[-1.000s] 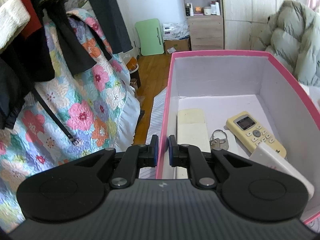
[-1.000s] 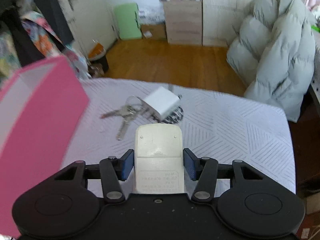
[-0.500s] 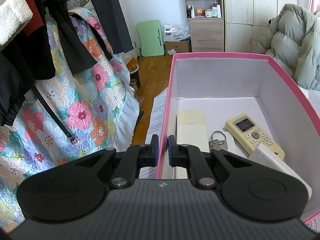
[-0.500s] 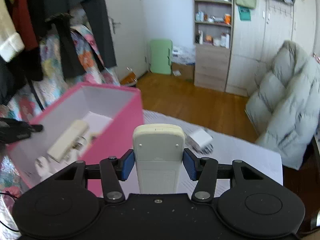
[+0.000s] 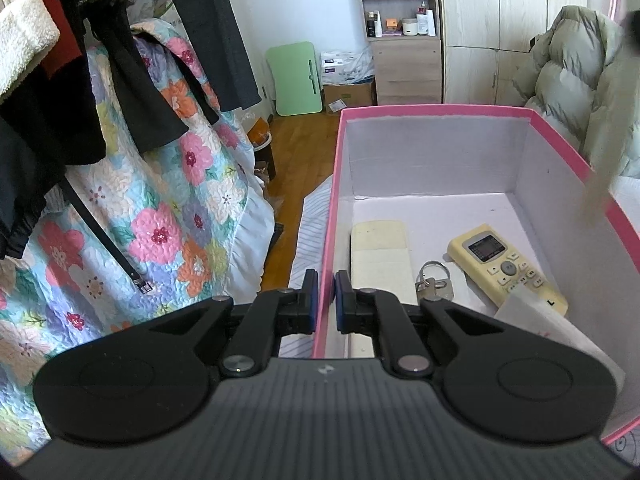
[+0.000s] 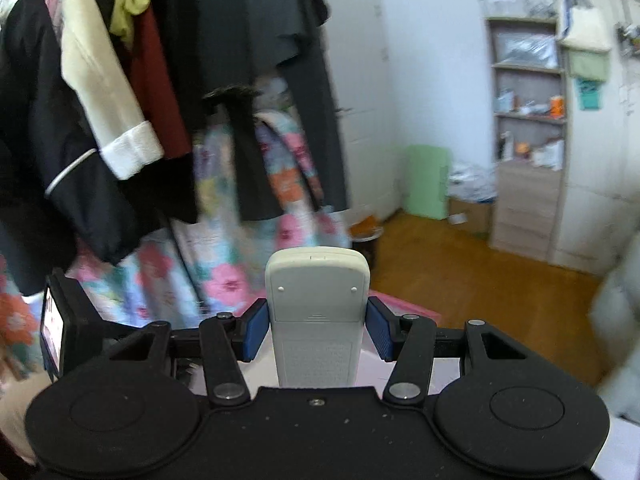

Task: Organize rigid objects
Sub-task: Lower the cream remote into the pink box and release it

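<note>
My left gripper (image 5: 324,296) is shut on the left wall of the pink box (image 5: 436,111). Inside the box lie a cream flat remote (image 5: 380,256), a bunch of keys (image 5: 434,280), a yellow remote with a screen (image 5: 506,268) and a white block (image 5: 560,332). My right gripper (image 6: 318,330) is shut on a grey-white remote (image 6: 318,304), held back side up above the pink box rim (image 6: 400,308). A blurred beige shape (image 5: 600,188) hangs over the box's right wall in the left wrist view.
A floral quilt (image 5: 152,216) and dark hanging clothes (image 5: 60,112) stand left of the box. A padded grey jacket (image 5: 580,92) lies behind the box. Shelves (image 5: 400,40) and a green board (image 5: 296,78) stand by the far wall.
My right gripper has swung left and up with the remote and now sits over the box, facing the hanging clothes. The left gripper stays clamped on the box wall.
</note>
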The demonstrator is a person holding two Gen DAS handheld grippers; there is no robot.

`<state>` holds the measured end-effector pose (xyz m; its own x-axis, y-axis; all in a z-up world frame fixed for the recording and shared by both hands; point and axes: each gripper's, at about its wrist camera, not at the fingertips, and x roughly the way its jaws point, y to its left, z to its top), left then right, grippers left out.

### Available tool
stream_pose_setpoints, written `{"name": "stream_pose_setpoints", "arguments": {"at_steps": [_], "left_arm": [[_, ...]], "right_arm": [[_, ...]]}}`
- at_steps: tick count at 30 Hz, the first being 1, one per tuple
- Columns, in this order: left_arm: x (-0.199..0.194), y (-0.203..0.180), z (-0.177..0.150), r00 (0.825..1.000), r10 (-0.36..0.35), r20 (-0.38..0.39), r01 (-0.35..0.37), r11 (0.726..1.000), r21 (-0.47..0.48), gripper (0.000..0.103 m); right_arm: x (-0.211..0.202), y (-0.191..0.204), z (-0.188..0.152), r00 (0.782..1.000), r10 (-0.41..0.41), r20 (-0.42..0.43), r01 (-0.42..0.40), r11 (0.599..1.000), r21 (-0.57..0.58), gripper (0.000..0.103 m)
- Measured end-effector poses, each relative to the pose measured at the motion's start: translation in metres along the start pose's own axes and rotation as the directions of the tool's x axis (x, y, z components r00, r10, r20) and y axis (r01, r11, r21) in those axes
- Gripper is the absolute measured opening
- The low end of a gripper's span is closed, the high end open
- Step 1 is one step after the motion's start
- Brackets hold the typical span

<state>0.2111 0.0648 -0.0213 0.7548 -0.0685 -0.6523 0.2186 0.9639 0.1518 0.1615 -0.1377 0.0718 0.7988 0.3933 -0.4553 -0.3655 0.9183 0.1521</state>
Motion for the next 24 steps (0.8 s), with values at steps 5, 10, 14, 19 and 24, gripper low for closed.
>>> {"name": "stream_pose_setpoints", "arguments": {"at_steps": [5,10,14,19,24], "left_arm": [[0.001,0.001,0.002,1.0,-0.001,-0.007,0.001,1.0,0.002,0.007],[0.001,0.003,0.002,1.0,-0.007,-0.003,0.007,1.0,-0.017,0.007],[0.002,0.005,0.003,1.0,-0.013,-0.004,0.013,1.0,-0.026,0.007],[0.001,0.004,0.001,1.0,-0.009,0.0,0.009,1.0,-0.023,0.007],[0.001,0.004,0.001,1.0,-0.008,0.001,0.008,1.0,-0.025,0.007]], "right_arm": [[0.07,0.011,-0.003,0.994,0.092,-0.059,-0.093,0.996,-0.016,0.058],[0.124,0.01,-0.002,0.979,0.187,-0.077,-0.187,0.982,0.004,0.058],[0.134,0.014,-0.014,0.975,0.194,-0.106,-0.199,0.979,-0.037,0.058],[0.114,0.013,-0.031,0.968,0.181,-0.174,-0.201,0.974,-0.108,0.058],[0.087,0.005,-0.038,0.962,0.175,-0.21,-0.201,0.973,-0.114,0.058]]}}
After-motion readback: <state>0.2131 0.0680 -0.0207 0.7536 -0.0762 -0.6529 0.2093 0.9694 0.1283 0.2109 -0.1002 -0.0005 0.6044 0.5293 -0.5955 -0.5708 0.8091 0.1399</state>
